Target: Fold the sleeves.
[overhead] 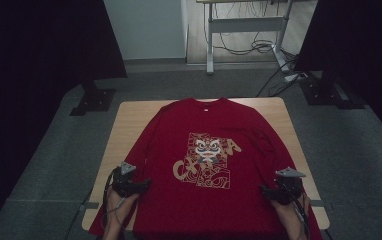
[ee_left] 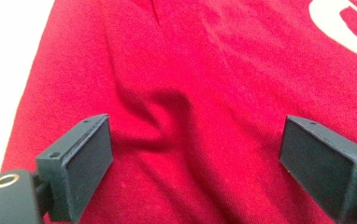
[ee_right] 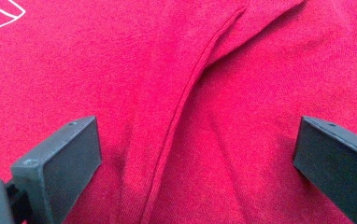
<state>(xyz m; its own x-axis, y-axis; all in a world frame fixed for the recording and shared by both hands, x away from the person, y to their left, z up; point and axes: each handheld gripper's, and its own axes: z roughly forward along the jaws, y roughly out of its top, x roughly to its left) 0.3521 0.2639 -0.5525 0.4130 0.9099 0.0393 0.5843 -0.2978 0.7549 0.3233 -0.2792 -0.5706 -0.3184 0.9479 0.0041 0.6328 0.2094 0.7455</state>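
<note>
A red long-sleeved shirt [overhead: 206, 145] with a white and gold lion-dance print lies flat, front up, on the wooden table [overhead: 129, 117], collar at the far end. My left gripper [overhead: 141, 186] hovers over the shirt's left side near the sleeve, jaws wide apart with nothing between them. Its own view shows a soft wrinkle in the red shirt [ee_left: 167, 121] between the jaws of the left gripper [ee_left: 195, 158]. My right gripper [overhead: 266, 192] stands open over the shirt's right side. The right gripper [ee_right: 195, 163] straddles a sleeve seam in the red cloth [ee_right: 186, 102].
The shirt's hem hangs over the table's near edge. Bare wood shows at the table's left and right borders [overhead: 299, 150]. Grey carpet surrounds the table. Dark curtain stands [overhead: 94, 97] sit at the far corners, and a desk frame with cables [overhead: 244, 30] stands beyond.
</note>
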